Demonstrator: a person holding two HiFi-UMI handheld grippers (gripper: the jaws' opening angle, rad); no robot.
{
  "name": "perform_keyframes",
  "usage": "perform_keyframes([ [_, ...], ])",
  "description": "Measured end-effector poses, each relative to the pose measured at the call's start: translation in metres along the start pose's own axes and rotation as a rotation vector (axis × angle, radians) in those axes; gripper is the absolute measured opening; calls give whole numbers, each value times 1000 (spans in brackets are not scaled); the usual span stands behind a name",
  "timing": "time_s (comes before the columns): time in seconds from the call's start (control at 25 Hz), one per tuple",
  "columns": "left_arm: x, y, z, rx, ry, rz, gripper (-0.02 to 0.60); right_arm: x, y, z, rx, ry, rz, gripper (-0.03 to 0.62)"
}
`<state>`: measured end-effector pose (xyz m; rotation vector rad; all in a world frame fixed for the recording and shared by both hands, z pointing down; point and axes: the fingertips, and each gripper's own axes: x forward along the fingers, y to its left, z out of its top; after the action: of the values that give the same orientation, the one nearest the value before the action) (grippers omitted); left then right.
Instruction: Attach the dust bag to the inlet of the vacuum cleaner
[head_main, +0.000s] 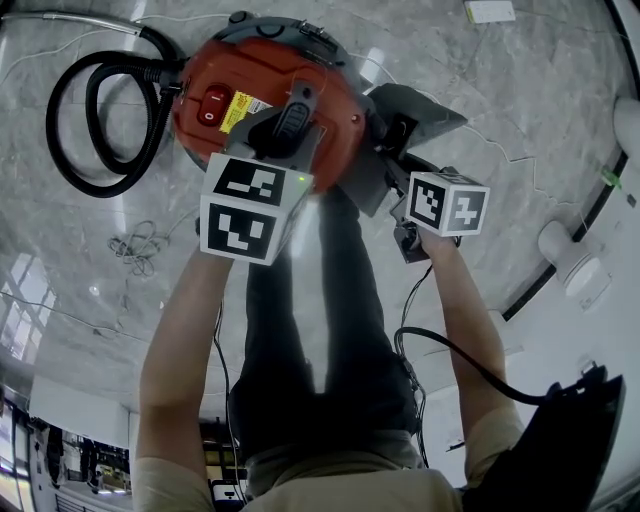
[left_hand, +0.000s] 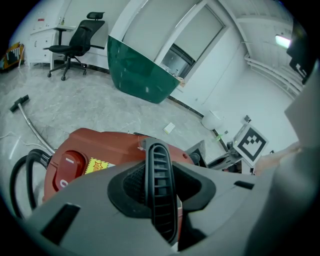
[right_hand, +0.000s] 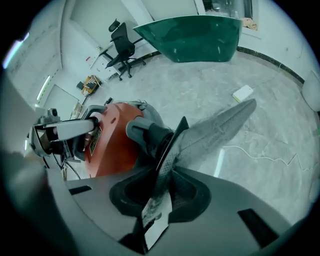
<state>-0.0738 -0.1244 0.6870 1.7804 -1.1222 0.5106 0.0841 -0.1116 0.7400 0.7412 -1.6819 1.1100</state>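
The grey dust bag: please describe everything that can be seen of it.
The grey fabric dust bag looks soft, flat and empty, stretching away from the red vacuum cleaner. Its dark stiff collar stands edge-on at the grey inlet pipe. The right claw is shut on its lower edge, by a white label.

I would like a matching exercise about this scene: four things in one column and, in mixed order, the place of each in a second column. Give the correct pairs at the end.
Things:
1. hose
2. dust bag
3. handle
4. switch

Places:
A. clamped in the left gripper
B. on the red top of the vacuum cleaner
C. looped on the floor
D. clamped in the right gripper

Pairs: 1-C, 2-D, 3-A, 4-B.
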Motion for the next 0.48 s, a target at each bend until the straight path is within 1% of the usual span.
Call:
perform_keyframes([
  [0.16,0,0,1,2,0,-2,104,8,12,7,-17,-41,54,78],
  [0.32,0,1,0,4,-1,-6,104,13,21,9,-151,-50,67,78],
  [0.48,0,1,0,5,2,-7,104,12,25,10,-227,-57,93,78],
])
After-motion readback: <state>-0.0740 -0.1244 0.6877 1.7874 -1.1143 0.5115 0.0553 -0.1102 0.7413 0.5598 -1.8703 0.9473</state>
